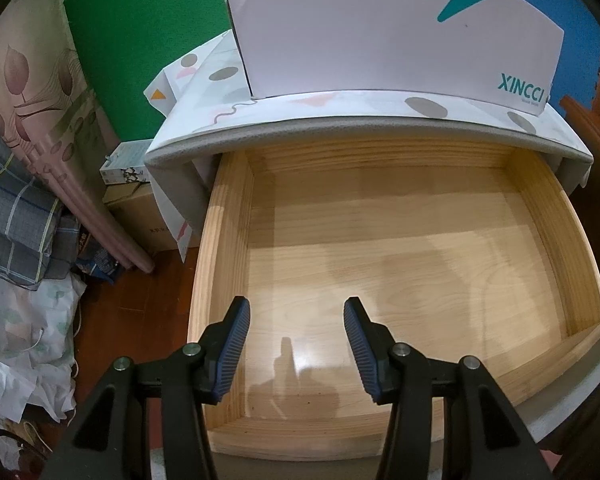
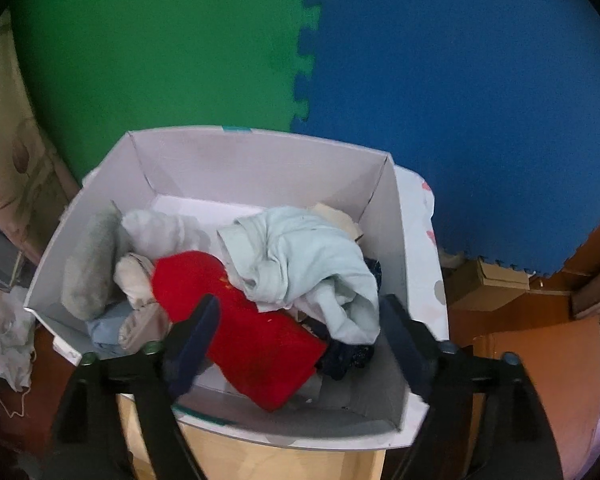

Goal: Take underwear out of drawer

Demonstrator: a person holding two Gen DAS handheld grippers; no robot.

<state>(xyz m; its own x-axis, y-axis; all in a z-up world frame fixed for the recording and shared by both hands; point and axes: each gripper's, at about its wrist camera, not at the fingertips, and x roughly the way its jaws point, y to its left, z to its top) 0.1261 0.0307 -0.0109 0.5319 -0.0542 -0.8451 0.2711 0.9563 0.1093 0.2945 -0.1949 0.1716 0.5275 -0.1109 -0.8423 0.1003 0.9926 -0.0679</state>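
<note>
So my left gripper (image 1: 297, 344) is hanging over the near end of the wooden drawer (image 1: 220, 240), jaws partway apart, nothing between them. And the drawer is bare from the front edge right back to where it slides under the cabinet top (image 1: 340, 130), no underwear left in it that I can see.

My right gripper (image 2: 300, 344) is up over the white box (image 2: 260, 160) that sits on that cabinet top, jaws spread wide and not pinching anything. Directly under and between those fingers is the red piece (image 2: 256, 344), its long side running from the box's middle toward the near right corner. Just past it, toward the far right side, the pale blue garment (image 2: 300, 264) is bunched up, with something dark navy (image 2: 348, 356) poking out beneath. Grey and cream bits (image 2: 100, 264) are piled along the left wall.

Looks to me like the emptying is basically done, so the right hand just needs to back off.
</note>
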